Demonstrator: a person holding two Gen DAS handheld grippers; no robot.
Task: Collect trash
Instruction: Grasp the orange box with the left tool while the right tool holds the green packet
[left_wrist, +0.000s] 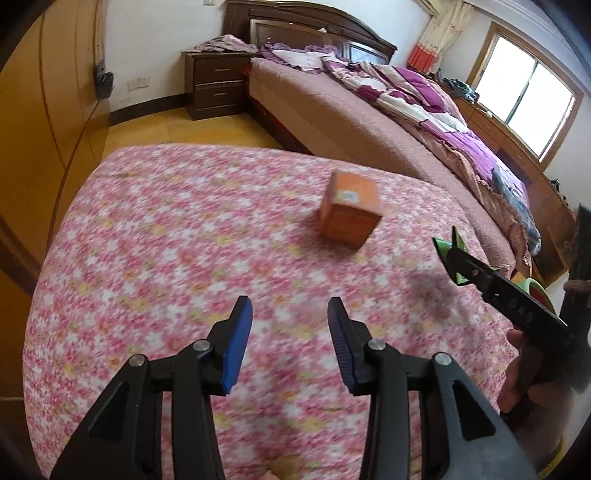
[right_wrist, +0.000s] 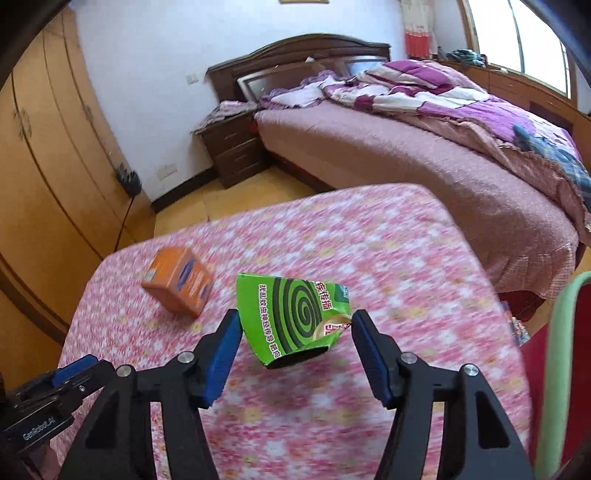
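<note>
Floral tablecloth — motion-blurred

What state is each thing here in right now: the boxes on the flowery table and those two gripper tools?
Green box: squashed, open at the near end, held between the right gripper's pads above the cloth.
Orange box: closed, lying alone on the flowered cloth.
Right gripper: shut on the green box.
Left gripper: open, nothing between its pads.
Bed: unmade, quilt rumpled.
</note>
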